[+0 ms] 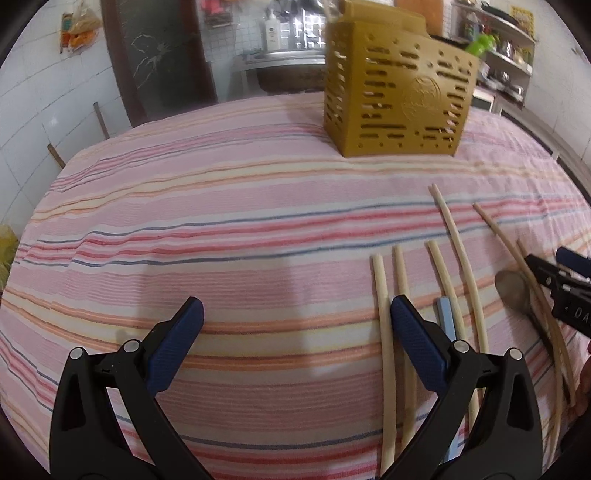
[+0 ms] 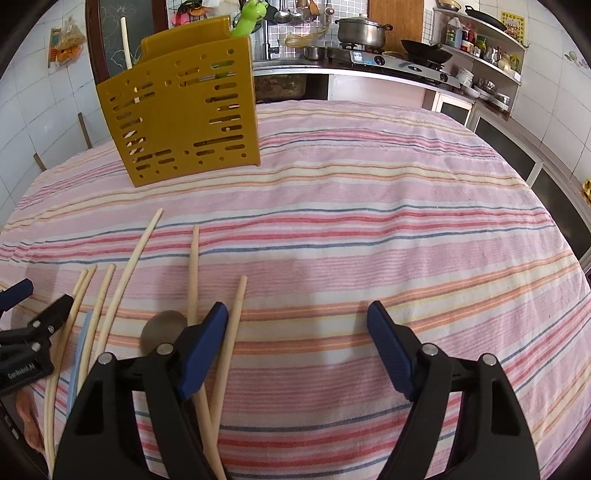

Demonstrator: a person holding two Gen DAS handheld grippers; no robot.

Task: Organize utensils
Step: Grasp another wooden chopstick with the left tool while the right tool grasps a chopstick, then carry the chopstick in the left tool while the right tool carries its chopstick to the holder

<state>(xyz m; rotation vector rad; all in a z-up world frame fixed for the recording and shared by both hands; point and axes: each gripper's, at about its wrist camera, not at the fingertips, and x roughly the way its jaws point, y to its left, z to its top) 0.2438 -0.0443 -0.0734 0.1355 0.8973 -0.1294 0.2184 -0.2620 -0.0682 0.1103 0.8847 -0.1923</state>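
Note:
A mustard-yellow perforated utensil holder stands upright at the far side of the striped tablecloth. A pale chopstick and a green utensil stick out of it. Several loose chopsticks, a metal spoon and a light blue handle lie side by side near the front. My left gripper is open over bare cloth, its right finger above the leftmost chopsticks. My right gripper is open; one chopstick lies just inside its left finger, untouched.
Behind the table runs a kitchen counter with a sink, a gas stove with a pot and a wok. Shelves of jars and bowls stand at the right. Tiled walls close in on the left.

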